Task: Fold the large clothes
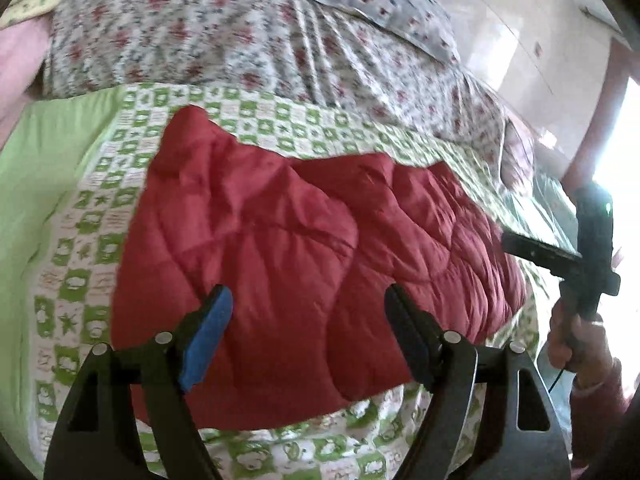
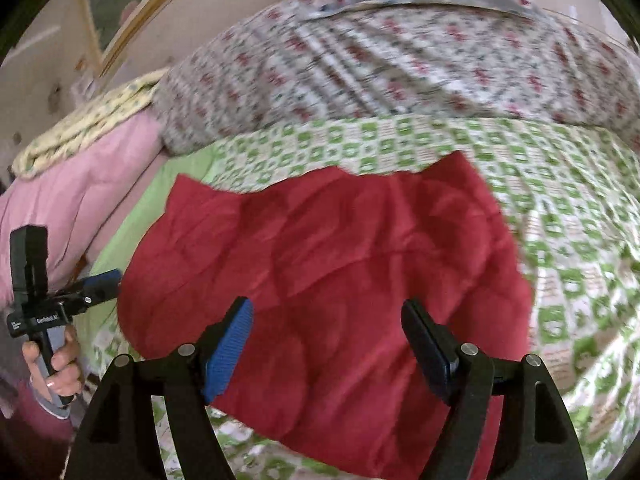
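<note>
Red quilted garment (image 1: 304, 240) on checked bedsheet (image 1: 80, 240) | both jaws apart, empty

Red quilted garment (image 1: 304, 240), green-checked sheet (image 1: 100, 216).

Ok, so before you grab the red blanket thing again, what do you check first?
1. Left gripper open, nothing between its fingers: ok.
2. Right gripper open, nothing between its fingers: ok.
3. Red padded garment lying on the green checked sheet, not hanging off: ok.
4. Garment smooth enough for the next fold: not ok, it is puffy and creased.
5. Flowered quilt clear of the garment: ok, sheet shows between them.
6. Which edge is collar or hem: cannot tell.
</note>
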Tool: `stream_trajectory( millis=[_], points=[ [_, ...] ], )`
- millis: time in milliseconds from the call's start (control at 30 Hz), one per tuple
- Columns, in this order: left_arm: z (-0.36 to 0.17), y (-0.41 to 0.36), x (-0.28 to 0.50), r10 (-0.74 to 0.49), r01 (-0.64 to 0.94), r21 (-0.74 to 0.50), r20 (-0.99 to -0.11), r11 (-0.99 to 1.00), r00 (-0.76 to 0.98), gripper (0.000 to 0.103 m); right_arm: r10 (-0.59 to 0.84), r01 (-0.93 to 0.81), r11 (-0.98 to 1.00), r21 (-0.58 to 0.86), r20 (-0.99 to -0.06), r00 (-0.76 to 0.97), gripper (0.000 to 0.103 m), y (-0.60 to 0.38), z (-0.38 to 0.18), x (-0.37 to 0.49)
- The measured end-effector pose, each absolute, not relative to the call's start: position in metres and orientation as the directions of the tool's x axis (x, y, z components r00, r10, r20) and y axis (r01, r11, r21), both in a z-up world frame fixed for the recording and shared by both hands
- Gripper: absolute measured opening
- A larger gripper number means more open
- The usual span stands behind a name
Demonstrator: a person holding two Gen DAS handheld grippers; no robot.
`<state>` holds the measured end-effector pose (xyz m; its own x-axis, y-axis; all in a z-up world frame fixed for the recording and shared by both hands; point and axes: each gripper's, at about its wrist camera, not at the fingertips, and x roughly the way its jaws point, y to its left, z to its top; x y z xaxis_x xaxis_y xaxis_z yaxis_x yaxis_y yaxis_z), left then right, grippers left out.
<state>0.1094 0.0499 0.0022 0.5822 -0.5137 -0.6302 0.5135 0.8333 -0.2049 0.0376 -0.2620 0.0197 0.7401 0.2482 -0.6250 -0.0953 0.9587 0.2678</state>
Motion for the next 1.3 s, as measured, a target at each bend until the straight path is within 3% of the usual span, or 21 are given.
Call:
stream_trajectory(
  millis=[467,600,900,1067,1300],
  points=[
    [-0.028,0.025,0.117,-0.504,0.547,-0.183,-0.686,0.817,0.525,0.078,0.270,-0.150,0.962,0.229,-0.703,0.658,0.079,-0.222,0.002,0.067],
    [-0.037,0.024,0.129,-0.477,0.520,-0.169,-0.690,0.837,0.545,0.078,0.235,-0.137,0.972,0.192,-0.737,0.634,0.086,-0.215,-0.008,0.084],
    [-0.048,0.012,0.170,-0.407,0.463,-0.115,-0.687,0.879,0.601,0.078,0.082,0.006,0.994,0.107,-0.792,0.604,0.084,-0.242,-0.030,0.137],
    [-0.047,0.007,0.207,-0.344,0.379,-0.131,-0.743,0.916,0.575,0.078,0.023,0.127,0.984,0.124,-0.801,0.599,0.084,-0.280,-0.035,0.167],
    [-0.061,0.007,0.265,-0.301,0.266,-0.186,-0.808,0.946,0.507,0.078,0.051,0.214,0.953,0.216,-0.807,0.588,0.084,-0.316,-0.049,0.188]
  ],
)
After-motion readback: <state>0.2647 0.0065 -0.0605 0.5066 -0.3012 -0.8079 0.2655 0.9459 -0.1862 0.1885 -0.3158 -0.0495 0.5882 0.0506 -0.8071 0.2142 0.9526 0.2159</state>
